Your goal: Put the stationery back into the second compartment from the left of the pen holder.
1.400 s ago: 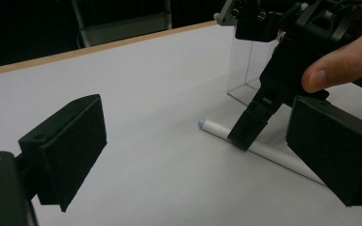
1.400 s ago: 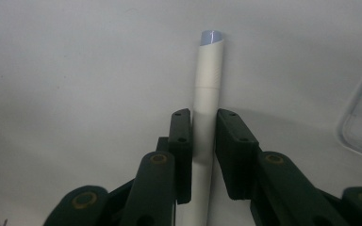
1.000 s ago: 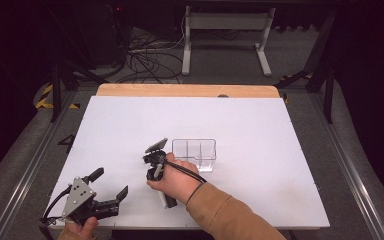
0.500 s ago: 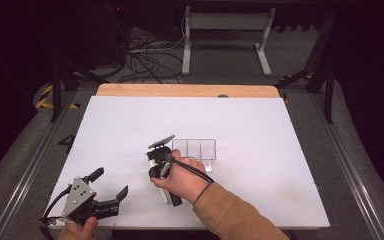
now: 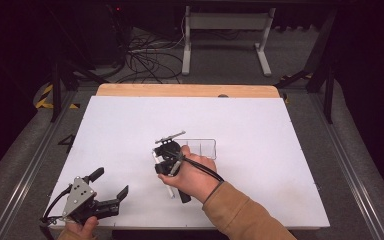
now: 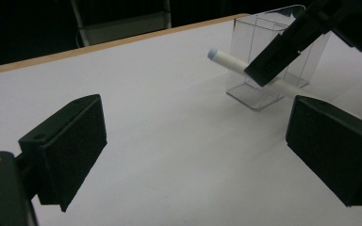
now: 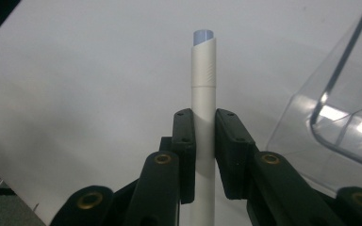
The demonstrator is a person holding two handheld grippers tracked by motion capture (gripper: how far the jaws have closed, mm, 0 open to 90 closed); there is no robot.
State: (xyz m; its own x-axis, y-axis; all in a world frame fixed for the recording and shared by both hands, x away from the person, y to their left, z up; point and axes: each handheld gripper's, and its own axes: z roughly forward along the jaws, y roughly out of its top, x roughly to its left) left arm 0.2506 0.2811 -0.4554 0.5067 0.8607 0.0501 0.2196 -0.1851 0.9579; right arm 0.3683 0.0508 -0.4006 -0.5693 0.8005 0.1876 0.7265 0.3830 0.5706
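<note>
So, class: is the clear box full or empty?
Empty: its clear walls show nothing inside; the pen is outside, clamped in the right gripper.

No words, numbers, brands or signs can be read anywhere. Nothing is printed on the white pen [image 7: 203,89], the clear box [image 6: 275,56] or the tabletop [image 5: 260,125].

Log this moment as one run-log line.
right gripper: shut on white marker, lifted off table | clear container: beside it, empty | left gripper: open, idle
</note>
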